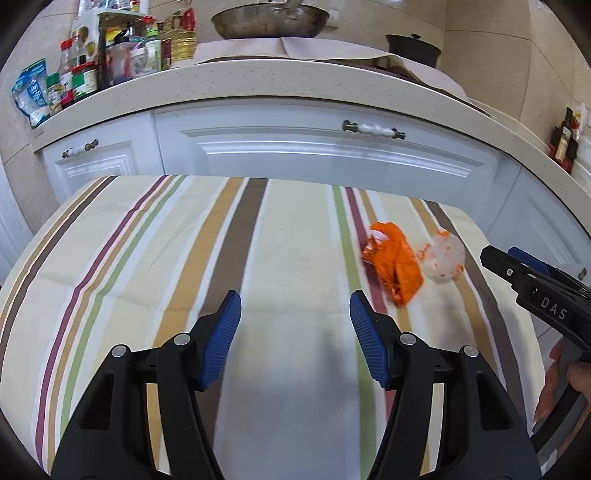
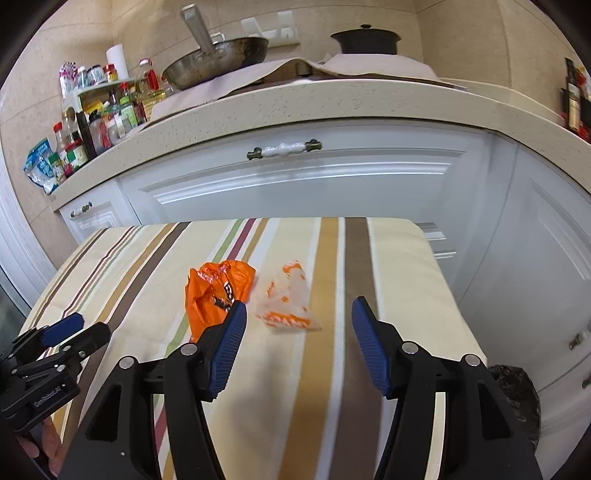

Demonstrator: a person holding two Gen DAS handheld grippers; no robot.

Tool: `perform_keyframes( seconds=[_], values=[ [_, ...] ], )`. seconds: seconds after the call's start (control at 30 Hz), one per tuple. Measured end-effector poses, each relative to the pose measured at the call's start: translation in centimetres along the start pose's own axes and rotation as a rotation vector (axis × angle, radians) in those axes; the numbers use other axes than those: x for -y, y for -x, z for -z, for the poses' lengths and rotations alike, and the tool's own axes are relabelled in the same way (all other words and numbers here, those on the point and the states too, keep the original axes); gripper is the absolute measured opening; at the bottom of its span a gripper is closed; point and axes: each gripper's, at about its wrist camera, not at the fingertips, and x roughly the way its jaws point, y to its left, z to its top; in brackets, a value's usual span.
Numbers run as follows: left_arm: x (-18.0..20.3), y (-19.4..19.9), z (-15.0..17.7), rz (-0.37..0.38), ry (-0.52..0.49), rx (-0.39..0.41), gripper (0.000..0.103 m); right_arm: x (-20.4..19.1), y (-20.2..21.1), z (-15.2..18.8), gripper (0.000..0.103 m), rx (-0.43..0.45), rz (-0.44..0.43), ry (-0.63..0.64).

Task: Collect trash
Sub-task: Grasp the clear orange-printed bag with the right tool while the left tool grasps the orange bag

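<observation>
A crumpled orange wrapper lies on the striped tablecloth, with a clear wrapper with orange print just to its right. Both also show in the right wrist view: the orange wrapper and the clear wrapper. My left gripper is open and empty, above the cloth, to the left of and nearer than the wrappers. My right gripper is open and empty, just short of the clear wrapper. Each gripper shows in the other's view: the right gripper, the left gripper.
White cabinets with a beige counter stand right behind the table. On the counter are several bottles and jars, a pan and a dark pot. A dark bag sits low beside the table's right edge.
</observation>
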Motion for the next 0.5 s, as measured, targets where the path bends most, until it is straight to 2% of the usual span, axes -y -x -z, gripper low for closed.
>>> perform_keyframes(
  seconds=[0.07, 0.37, 0.4, 0.5],
  values=[
    [-0.4, -0.2, -0.1, 0.001, 0.011, -0.001, 0.06, -0.6, -0.9, -0.5, 0.062, -0.011, 0.009, 0.017],
    [-0.5, -1.0, 0.0, 0.017, 0.018, -0.014, 0.06, -1.3, -4.8, -0.8, 0.061, -0.112, 0.032, 0.031],
    [-0.5, -1.1, 0.0, 0.019, 0.019, -0.015, 0.06, -1.1, -5.1, -0.7, 0.059, -0.124, 0.034, 0.027],
    [-0.3, -1.5, 0.0, 0.024, 0.023, -0.021, 0.062, -0.7, -5.9, -0.2, 0.041, -0.164, 0.007, 0.011]
  ],
)
